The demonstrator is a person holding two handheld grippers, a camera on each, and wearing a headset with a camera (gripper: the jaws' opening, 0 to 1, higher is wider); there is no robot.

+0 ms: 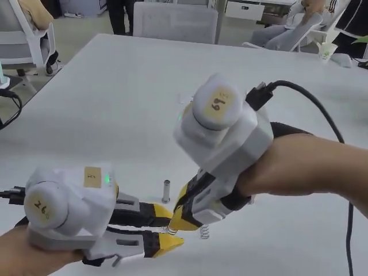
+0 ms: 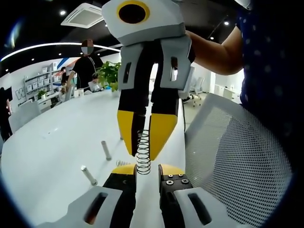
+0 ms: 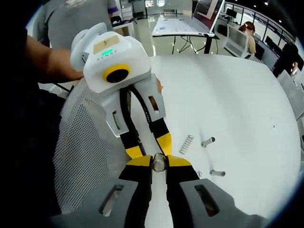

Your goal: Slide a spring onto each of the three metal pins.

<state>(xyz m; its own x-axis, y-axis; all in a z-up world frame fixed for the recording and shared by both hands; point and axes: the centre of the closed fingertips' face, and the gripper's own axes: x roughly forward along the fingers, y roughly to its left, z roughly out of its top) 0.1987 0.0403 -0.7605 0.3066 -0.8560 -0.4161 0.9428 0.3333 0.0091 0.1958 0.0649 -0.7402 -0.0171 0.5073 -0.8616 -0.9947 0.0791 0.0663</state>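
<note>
Your right gripper [image 3: 159, 164] is closed on a small steel coil spring [image 2: 143, 151], pinching it between its yellow fingertips just above the white table [image 1: 115, 103]. Your left gripper [image 2: 148, 170] meets it nose to nose. Its jaws stand narrowly apart around the spring's free end and do not seem to pinch it. A short silver metal pin [image 1: 167, 191] stands upright just beyond the two tips, with a second pin [image 2: 89, 175] near it. A loose second spring [image 3: 186, 144] lies on the table close by. The pins in sight look bare, so the task seems to be at its start.

To do this step well, grip the spring near one end so that most of the coil is free. Line its open bore up with the upright pin's axis, then lower it straight down. Squeeze lightly, since a hard pinch may flatten the coil or make it flick away. Use the left jaws to steady the spring, and do not knock the pin over.
</note>
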